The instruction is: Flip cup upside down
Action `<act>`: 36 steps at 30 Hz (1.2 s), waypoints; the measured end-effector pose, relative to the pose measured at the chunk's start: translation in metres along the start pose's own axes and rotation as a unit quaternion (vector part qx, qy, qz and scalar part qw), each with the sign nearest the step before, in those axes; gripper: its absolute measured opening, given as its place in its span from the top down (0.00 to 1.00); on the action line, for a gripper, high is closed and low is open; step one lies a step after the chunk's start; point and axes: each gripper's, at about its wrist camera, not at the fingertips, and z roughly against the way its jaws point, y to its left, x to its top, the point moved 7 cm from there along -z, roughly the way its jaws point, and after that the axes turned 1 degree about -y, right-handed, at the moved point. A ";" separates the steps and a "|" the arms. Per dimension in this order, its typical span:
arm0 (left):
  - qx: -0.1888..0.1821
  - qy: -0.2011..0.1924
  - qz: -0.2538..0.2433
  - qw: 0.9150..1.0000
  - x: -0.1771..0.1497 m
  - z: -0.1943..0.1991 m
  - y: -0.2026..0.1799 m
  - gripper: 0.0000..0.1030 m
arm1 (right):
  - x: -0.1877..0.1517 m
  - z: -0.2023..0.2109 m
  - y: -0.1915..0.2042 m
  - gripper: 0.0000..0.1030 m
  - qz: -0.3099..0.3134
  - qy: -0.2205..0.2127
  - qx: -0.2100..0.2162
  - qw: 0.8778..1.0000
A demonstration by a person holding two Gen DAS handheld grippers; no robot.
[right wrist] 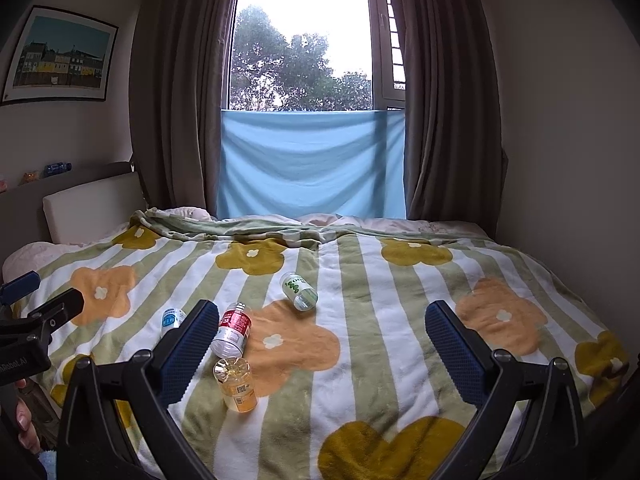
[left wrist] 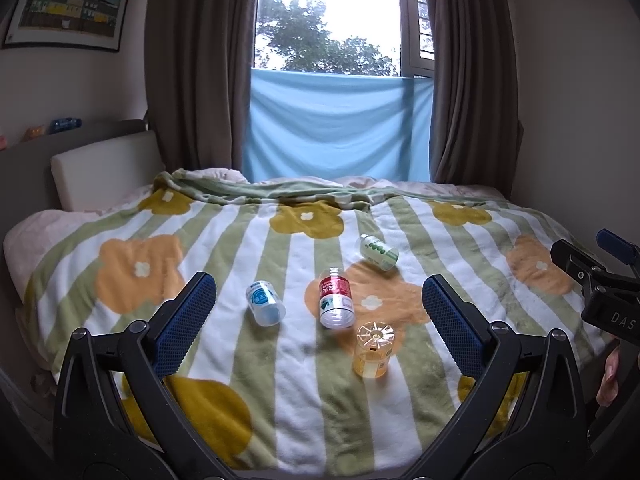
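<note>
Several clear plastic cups sit on the flowered blanket (left wrist: 280,400). An orange cup (left wrist: 373,350) stands upside down, base up; it also shows in the right wrist view (right wrist: 236,384). A red-labelled cup (left wrist: 335,298) (right wrist: 233,330), a blue-labelled cup (left wrist: 265,303) (right wrist: 171,320) and a green-labelled cup (left wrist: 378,252) (right wrist: 299,291) lie on their sides. My left gripper (left wrist: 318,308) is open and empty, above the near part of the bed. My right gripper (right wrist: 320,340) is open and empty, to the right of the cups.
The bed's near edge runs along the bottom of both views. A padded headboard (left wrist: 104,164) stands at the left. Brown curtains and a blue cloth (left wrist: 340,124) hang at the window behind the bed. The right gripper's body (left wrist: 600,288) shows at the right edge.
</note>
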 end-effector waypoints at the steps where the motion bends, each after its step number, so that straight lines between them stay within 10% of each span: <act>1: 0.000 -0.001 0.000 1.000 0.000 0.000 0.000 0.00 | 0.000 0.000 -0.001 0.00 0.000 -0.001 -0.001 1.000; 36: -0.006 -0.006 -0.002 1.000 0.005 -0.002 -0.005 0.00 | 0.008 -0.001 -0.003 0.00 0.001 -0.007 -0.003 1.000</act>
